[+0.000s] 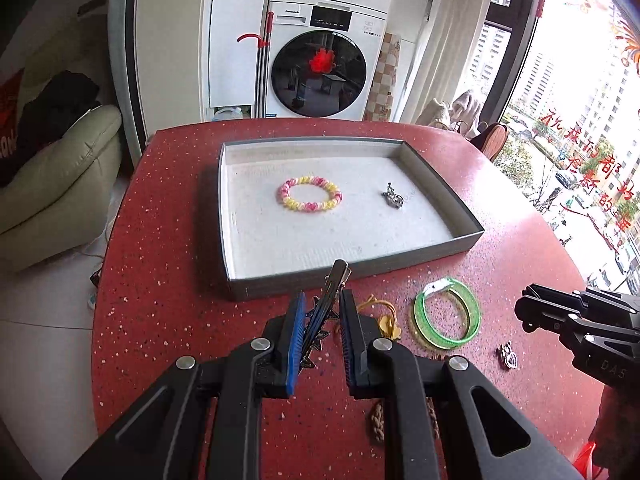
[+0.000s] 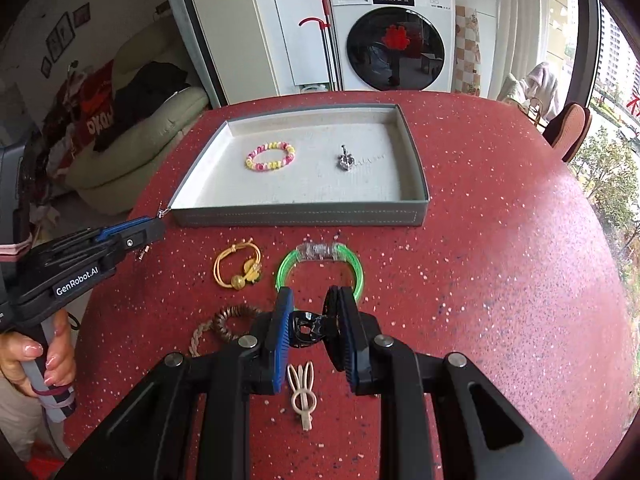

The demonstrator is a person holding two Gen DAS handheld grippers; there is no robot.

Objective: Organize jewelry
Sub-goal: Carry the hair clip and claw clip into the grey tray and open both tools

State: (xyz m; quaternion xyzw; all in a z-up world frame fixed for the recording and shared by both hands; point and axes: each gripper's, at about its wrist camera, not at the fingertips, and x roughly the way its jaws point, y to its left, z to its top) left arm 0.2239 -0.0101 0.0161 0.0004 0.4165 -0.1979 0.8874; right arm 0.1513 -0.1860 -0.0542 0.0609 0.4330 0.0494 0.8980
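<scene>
In the left wrist view my left gripper (image 1: 323, 296) is shut on a silver hair clip (image 1: 335, 278) with a dark spiky ornament, held just before the grey tray (image 1: 352, 270). The tray holds a pink-and-yellow bracelet (image 1: 309, 194) and a silver brooch (image 1: 393, 197). In the right wrist view my right gripper (image 2: 315, 295) is shut on a black claw clip (image 2: 306, 328) above the red table. A green bangle (image 2: 320, 260) lies just ahead of it. The left gripper (image 2: 156, 228) shows at the left, near the tray (image 2: 300, 216), in a person's hand (image 2: 56, 360).
On the red table (image 2: 500, 280) in front of the tray lie a yellow hair tie (image 2: 236, 268), a brown braided tie (image 2: 228, 324) and a beige looped clip (image 2: 302, 396). A washing machine (image 2: 394, 36) stands beyond the table, a sofa (image 2: 132, 160) to the left.
</scene>
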